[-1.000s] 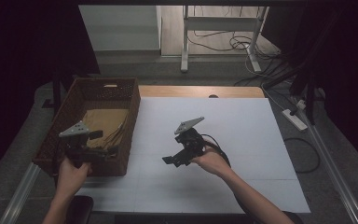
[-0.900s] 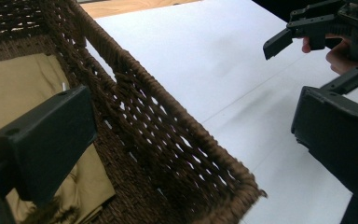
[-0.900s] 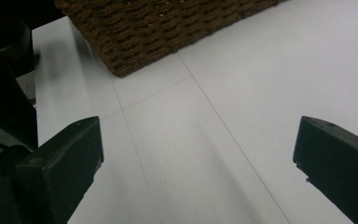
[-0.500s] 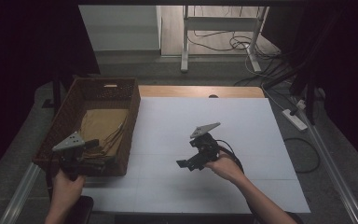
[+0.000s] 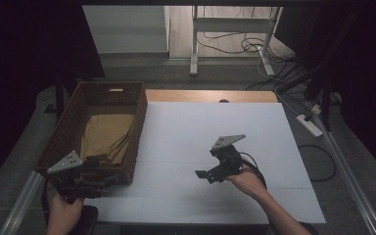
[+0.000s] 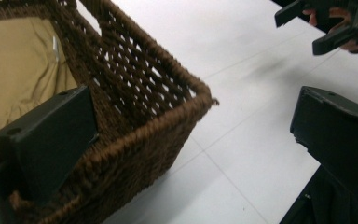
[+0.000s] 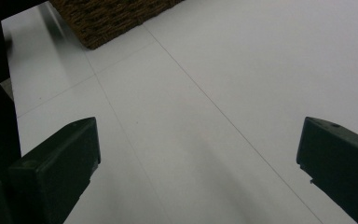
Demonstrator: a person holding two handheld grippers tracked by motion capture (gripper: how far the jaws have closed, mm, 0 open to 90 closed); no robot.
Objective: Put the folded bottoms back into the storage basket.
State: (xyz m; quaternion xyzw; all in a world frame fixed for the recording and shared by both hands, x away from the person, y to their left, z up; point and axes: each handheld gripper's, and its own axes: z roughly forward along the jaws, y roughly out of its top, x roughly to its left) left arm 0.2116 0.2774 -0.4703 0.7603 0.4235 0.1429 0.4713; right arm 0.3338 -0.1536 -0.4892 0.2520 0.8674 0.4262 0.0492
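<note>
Left tongs at the basket corner
Your left tongs, gaping and empty, have the tan cloth at twelve o'clock; right tongs gape empty too.

The high view looks forward and down over the white table from the person's side. The left gripper view sits close at the wicker basket's near corner, facing across the table. The right gripper view looks low along the tabletop toward that same basket.
</note>
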